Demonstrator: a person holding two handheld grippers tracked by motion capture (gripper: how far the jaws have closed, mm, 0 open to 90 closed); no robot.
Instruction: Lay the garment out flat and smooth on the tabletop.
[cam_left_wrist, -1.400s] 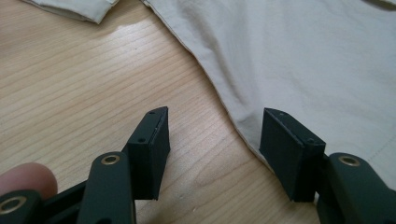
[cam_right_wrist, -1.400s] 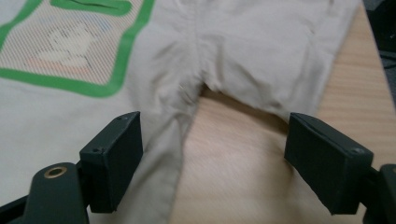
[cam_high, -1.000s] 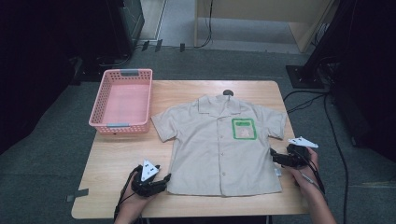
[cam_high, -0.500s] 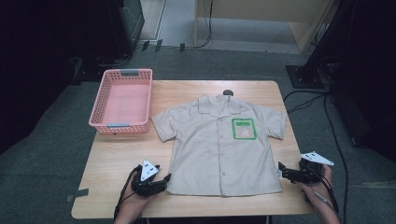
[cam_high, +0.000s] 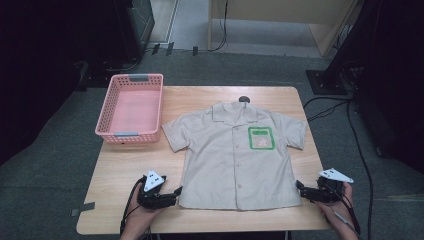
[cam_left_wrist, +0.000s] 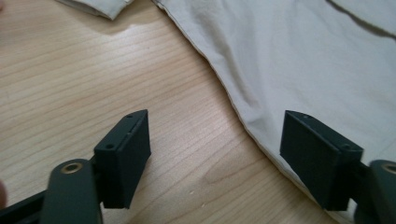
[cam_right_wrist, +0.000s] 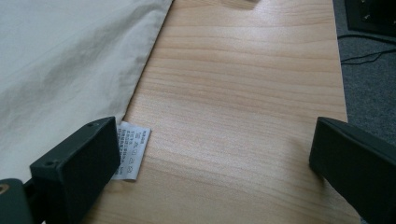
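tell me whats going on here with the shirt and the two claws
A person holds a claw in each hand at the near edge of a wooden table. A beige short-sleeved shirt lies spread flat, front up, with a pink basket to its left. The left claw sits open by the shirt's lower left corner, the right claw open by the lower right corner, beside a white care label. Neither is gripping the cloth.

Left tongs jaws spread wide, right tongs likewise
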